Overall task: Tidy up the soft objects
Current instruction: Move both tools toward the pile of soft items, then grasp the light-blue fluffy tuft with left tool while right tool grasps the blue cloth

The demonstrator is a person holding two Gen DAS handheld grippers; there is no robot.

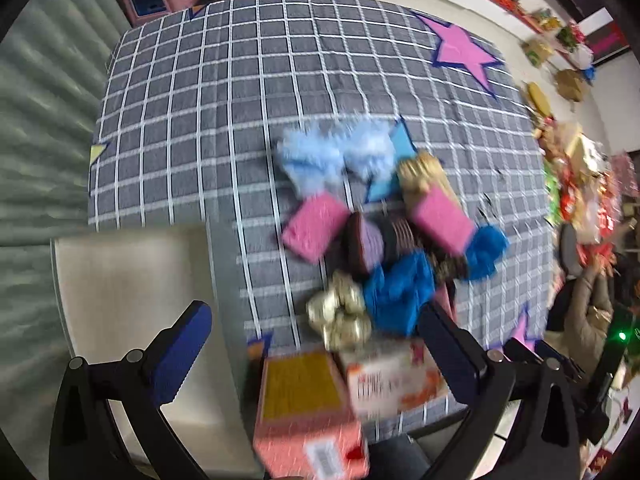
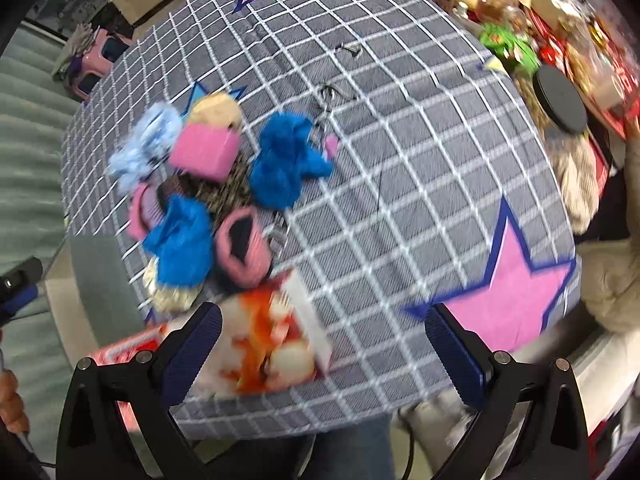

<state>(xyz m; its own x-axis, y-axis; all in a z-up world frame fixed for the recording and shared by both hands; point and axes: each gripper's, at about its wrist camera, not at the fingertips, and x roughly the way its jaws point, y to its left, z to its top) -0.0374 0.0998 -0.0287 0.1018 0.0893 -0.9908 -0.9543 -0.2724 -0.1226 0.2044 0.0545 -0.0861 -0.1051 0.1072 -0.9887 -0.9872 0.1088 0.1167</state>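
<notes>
Left wrist view shows the left gripper [image 1: 316, 344] with its blue-padded fingers [image 1: 182, 354] spread wide and nothing between them, hanging over the near edge of a grey checked cloth [image 1: 224, 92] printed with pink stars. The soft things sit heaped together near that edge: a pale blue fluffy piece [image 1: 336, 156] farthest off, two pink blocks [image 1: 314, 227] [image 1: 442, 220] on either side of a purple and dark knitted item [image 1: 366, 246], two bright blue fluffy pieces [image 1: 400, 292] [image 1: 486, 250], and a shiny gold bundle [image 1: 340, 316] closest to the fingers. Just beside the heap, at the cloth's edge, lie a pink box with a yellow top [image 1: 304, 412] and a white and orange packet [image 1: 394, 380]. In the right wrist view the right gripper [image 2: 322, 340] is likewise released and empty, held over the same packet [image 2: 272, 340], with the blue fluffy pieces [image 2: 284, 164] [image 2: 182, 248] and a pink knitted slipper [image 2: 242, 246] beyond it. Both views are blurred, so finer detail is unclear.
</notes>
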